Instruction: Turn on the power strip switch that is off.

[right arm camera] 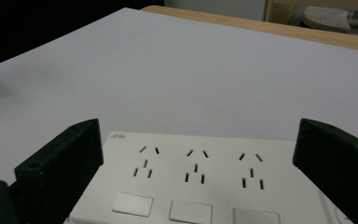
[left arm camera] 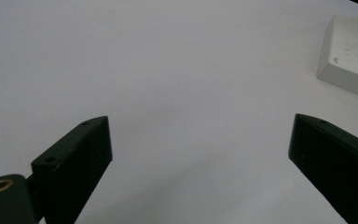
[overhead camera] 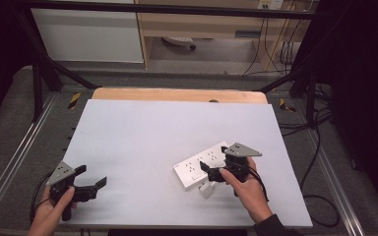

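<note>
high view, table: white board (overhead camera: 152, 147) laid over a wooden top (overhead camera: 177, 94), dark frame rails at either side.
high view, power strip: white power strip (overhead camera: 197, 164) lying flat, right of centre on the board, turned at a slant, socket face up.
high view, plug: small white plug (overhead camera: 207, 189) just beside the near edge of the strip; whether touching, cannot tell.
high view, right gripper: right gripper (overhead camera: 215, 173) held by the right hand (overhead camera: 248, 189), low over the strip's right end, grey three-cornered plate on top, jaws pointing left across the strip.
high view, left gripper: left gripper (overhead camera: 92, 178) held by the left hand (overhead camera: 54, 211) at the near left corner of the board, well apart from the strip, jaws spread, nothing between them.
left gripper view, jaws: two black jaws wide apart, one at each lower corner, bare white board (left arm camera: 168, 93) between them, nothing held.
left gripper view, power strip: corner of the strip (left arm camera: 349, 58) at the upper right, well beyond the jaws, untouched.
right gripper view, jaws: spread wide, one at each side of the strip, clamped on nothing; contact with the strip's edges not clear.
right gripper view, power strip: strip (right arm camera: 196, 182) directly between and below the jaws, three groups of socket slots in a row, three pale square switches (right arm camera: 190, 212) along the near edge.
right gripper view, background: white board stretching away, wooden edge (right arm camera: 261, 25) at the far side.
</note>
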Available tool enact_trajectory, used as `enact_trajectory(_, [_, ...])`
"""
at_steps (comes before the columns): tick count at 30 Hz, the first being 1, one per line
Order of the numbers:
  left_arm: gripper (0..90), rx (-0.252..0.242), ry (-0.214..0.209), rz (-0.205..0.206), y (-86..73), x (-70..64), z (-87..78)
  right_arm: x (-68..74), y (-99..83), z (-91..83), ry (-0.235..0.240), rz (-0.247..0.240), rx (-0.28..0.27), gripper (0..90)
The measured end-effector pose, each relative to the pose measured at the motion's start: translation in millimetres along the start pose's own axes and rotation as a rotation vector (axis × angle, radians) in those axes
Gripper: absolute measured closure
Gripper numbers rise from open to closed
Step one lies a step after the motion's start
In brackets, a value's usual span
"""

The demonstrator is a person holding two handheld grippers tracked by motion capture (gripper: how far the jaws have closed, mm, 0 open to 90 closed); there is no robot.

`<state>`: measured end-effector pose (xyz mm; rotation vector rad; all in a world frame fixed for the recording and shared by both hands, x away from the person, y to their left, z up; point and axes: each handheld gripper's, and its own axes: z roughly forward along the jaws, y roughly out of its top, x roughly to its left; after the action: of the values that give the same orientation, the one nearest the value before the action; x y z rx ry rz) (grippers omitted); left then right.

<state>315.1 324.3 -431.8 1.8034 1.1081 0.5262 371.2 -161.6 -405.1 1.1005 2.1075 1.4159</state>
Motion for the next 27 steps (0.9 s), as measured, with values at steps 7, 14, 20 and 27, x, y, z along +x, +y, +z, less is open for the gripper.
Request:
enact_trajectory(7, [5.9,0.0,0.0,-0.004,0.1,-0.9,0.1,-12.6,2.8,-13.4,-0.035,0.02,-0.03,2.0])
enact_trajectory(14, [5.9,0.001,0.0,-0.006,0.1,-1.4,-0.1,-25.0,3.6,-28.9,-0.067,0.043,-0.056,1.9])
enact_trajectory(20, [5.9,0.0,0.004,-0.011,0.1,-1.1,-0.3,-37.7,2.5,-43.1,-0.097,0.067,-0.071,1.8])
enact_trajectory(27, [5.9,0.001,0.007,-0.016,0.1,-0.9,-0.4,-52.6,-3.9,-59.8,-0.136,0.088,-0.079,1.7])
